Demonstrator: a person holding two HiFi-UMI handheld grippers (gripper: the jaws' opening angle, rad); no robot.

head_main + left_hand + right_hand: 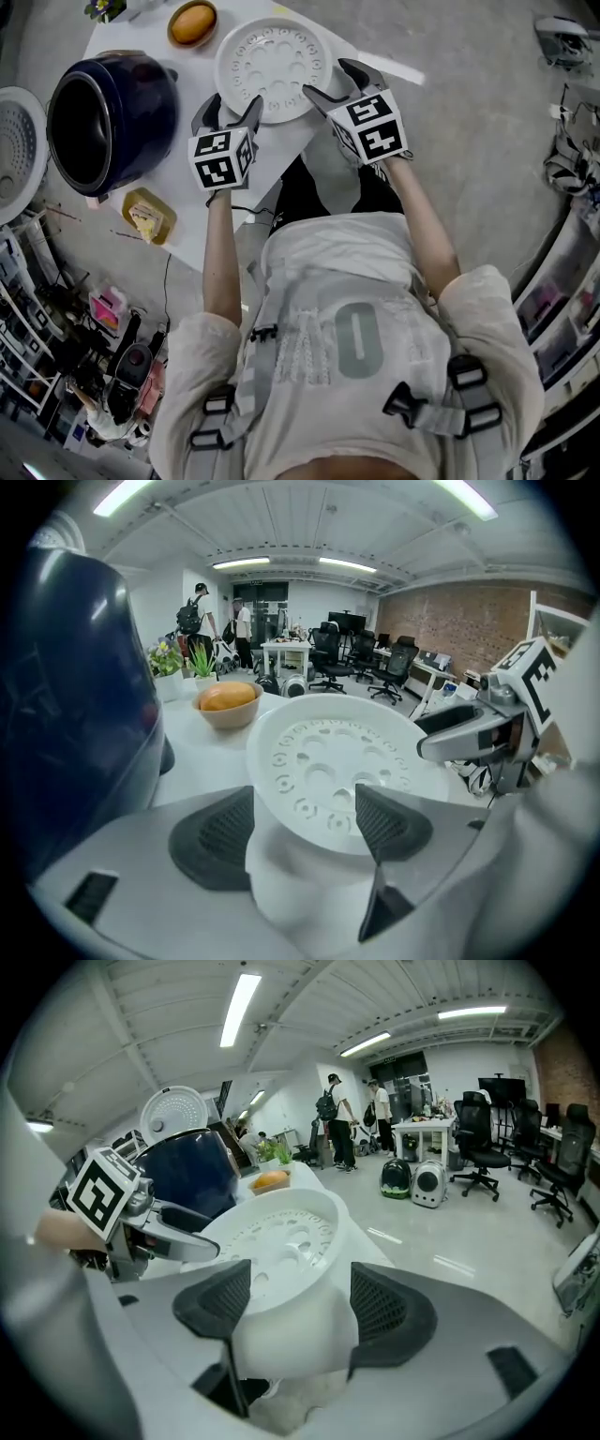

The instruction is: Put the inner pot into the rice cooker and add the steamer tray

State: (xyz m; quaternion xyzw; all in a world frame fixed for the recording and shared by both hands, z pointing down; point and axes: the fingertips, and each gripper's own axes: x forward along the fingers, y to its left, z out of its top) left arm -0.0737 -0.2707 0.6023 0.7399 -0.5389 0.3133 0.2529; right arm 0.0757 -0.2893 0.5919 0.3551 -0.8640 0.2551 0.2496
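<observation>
The white perforated steamer tray [272,64] lies flat on the white table [187,239], to the right of the dark blue rice cooker [111,117]. The cooker stands open and its inside looks dark. My left gripper [228,111] hovers open at the tray's near left rim. My right gripper [342,82] is open at its near right rim. In the left gripper view the tray [342,771] sits just ahead between the spread jaws, and the cooker [66,714] is at the left. In the right gripper view the tray [281,1241] fills the gap between the jaws. Neither gripper holds anything.
A bowl with an orange [192,23] stands at the table's far edge behind the tray. A small yellow dish [148,216] sits near the front left corner. The cooker's white lid [19,150] stands open at the left. Shelves and clutter line the floor at the left.
</observation>
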